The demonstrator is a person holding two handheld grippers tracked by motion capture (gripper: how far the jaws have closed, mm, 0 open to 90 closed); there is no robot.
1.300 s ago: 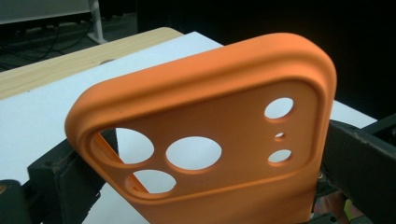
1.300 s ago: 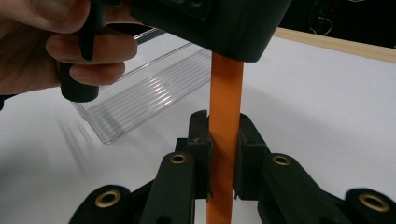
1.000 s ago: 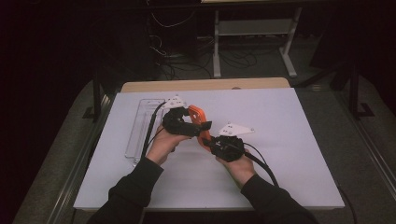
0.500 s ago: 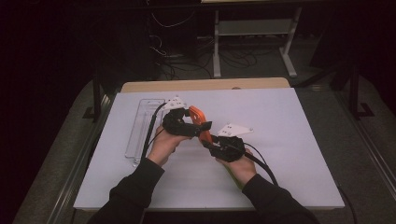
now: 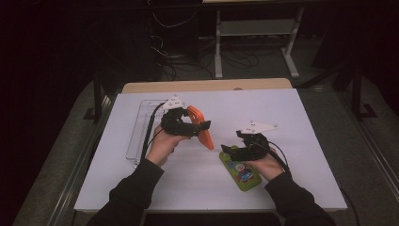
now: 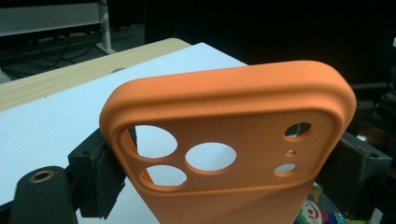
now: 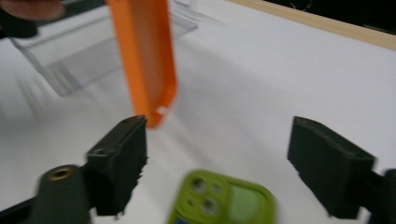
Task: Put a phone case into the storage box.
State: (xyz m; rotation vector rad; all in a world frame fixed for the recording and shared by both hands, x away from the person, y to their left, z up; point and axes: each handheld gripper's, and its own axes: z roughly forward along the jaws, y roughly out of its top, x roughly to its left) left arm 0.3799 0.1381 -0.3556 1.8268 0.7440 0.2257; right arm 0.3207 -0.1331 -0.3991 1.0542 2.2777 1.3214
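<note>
An orange phone case (image 5: 203, 135) stands on edge above the table, camera holes uppermost. My left gripper (image 5: 200, 126) is shut on it, a pad against each long side (image 6: 108, 170). In the left gripper view the orange phone case (image 6: 224, 116) looms close in front of the lens. A green phone case with a cartoon figure (image 5: 241, 172) lies flat on the white table top. Just above its near end hovers my right gripper (image 5: 228, 151), whose jaws have just been opening. They stand wide in the right gripper view (image 7: 217, 158), with the green case (image 7: 224, 203) low between them, untouched.
A clear plastic tray (image 5: 136, 127) lies at the table's left, behind my left hand. The white table top (image 5: 291, 113) ends in a wooden strip (image 5: 207, 85) at the far edge. Dark floor, cables and a stand lie beyond.
My right gripper has drawn away to the right from the orange case and opened. The green case now lies on the table under it. The left hand stayed put.
</note>
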